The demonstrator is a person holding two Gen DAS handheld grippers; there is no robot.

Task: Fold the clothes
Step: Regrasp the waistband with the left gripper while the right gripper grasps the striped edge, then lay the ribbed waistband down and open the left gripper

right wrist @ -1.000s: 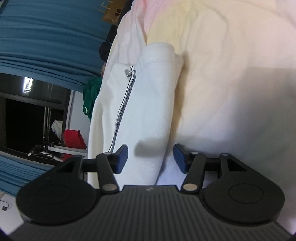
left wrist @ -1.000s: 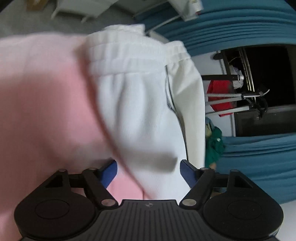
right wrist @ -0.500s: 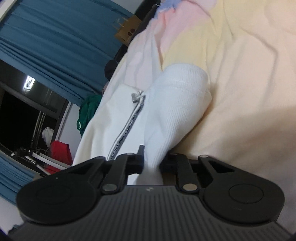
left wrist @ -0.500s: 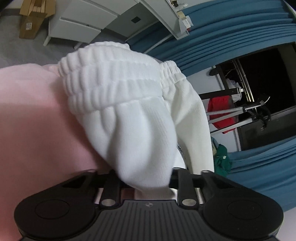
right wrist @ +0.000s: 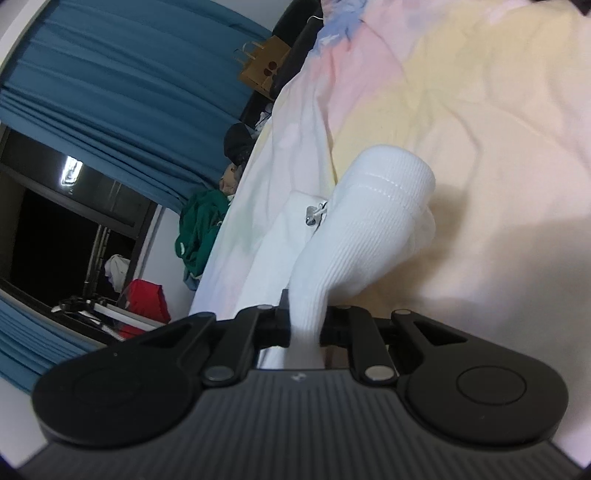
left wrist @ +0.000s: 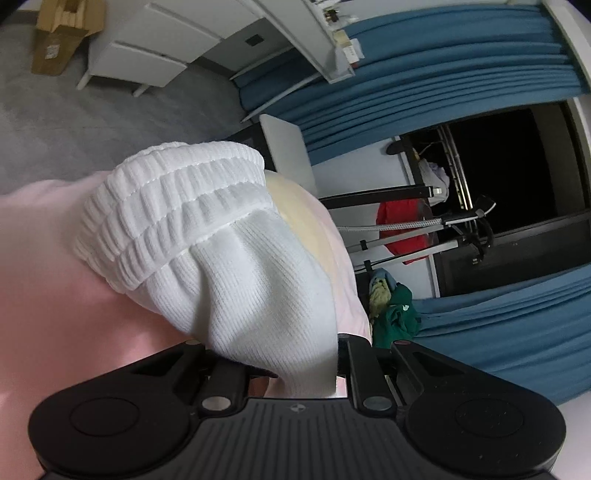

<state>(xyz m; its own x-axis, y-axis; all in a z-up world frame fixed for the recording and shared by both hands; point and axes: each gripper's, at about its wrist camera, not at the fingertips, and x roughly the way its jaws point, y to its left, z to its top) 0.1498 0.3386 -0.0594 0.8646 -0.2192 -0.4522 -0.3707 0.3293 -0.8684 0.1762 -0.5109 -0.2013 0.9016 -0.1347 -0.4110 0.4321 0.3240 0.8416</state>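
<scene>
White knit trousers (left wrist: 236,280) with a gathered elastic waistband (left wrist: 173,206) hang bunched in the left wrist view, lifted off the pink bed sheet (left wrist: 55,295). My left gripper (left wrist: 280,362) is shut on the cloth just below the waistband. In the right wrist view a ribbed cuff (right wrist: 384,192) of the same white trousers (right wrist: 332,251) rises from my right gripper (right wrist: 304,328), which is shut on the leg. A zip pull (right wrist: 314,216) shows on the part lying on the bed. The fingertips of both grippers are hidden by cloth.
The bed sheet (right wrist: 480,129) is pastel pink and yellow. Blue curtains (left wrist: 424,85) frame a dark window. A drying rack with a red garment (left wrist: 402,225), a green garment (left wrist: 395,314), white drawers (left wrist: 147,55), a cardboard box (left wrist: 62,33) and a paper bag (right wrist: 264,70) stand around the bed.
Both grippers went from open around the trousers to shut on them, then lifted. The waistband and cuff ends have risen off the sheet and bunched up.
</scene>
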